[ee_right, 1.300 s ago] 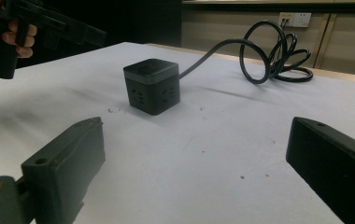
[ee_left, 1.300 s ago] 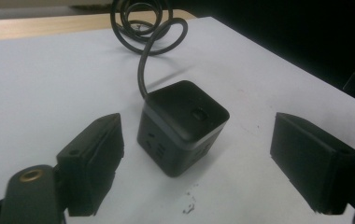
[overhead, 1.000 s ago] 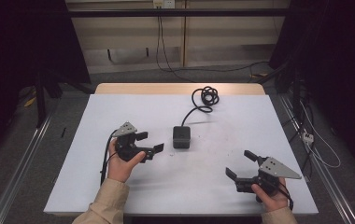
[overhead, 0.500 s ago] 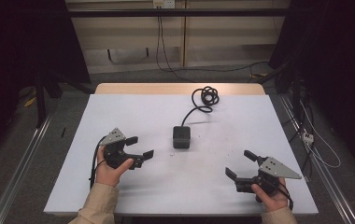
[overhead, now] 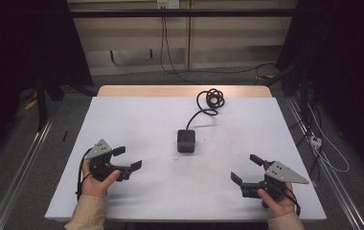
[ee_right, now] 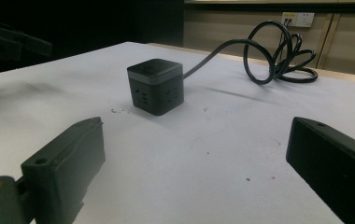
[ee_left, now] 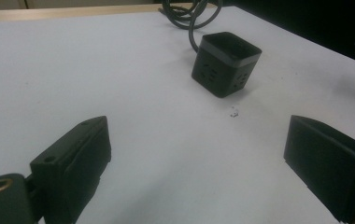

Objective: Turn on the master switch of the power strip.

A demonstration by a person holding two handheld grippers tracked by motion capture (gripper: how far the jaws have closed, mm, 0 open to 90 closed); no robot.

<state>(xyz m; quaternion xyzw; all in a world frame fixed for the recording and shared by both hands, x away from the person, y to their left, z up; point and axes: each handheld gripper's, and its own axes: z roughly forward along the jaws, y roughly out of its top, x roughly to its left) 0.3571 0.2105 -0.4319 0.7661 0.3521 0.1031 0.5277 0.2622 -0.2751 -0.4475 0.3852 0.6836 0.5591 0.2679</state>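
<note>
Both grippers empty, jaws spread wide: left gripper point(overhead: 125, 158) at near-left, right gripper point(overhead: 248, 169) at near-right. Socket cube point(overhead: 186, 140) sits mid-table point(overhead: 137, 115) between them, well apart from both; cord point(overhead: 210, 101) coiled behind.

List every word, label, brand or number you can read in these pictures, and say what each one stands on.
None: no readable text stands anywhere.
Black socket cube: its sides carry socket slots, no lettering that can be made out.
Its cable: plain black, no print visible.
Wall outlet: too small and blurred to read.
Left gripper and right gripper: both open, no markings legible.
White table: only scuffs and specks.
</note>
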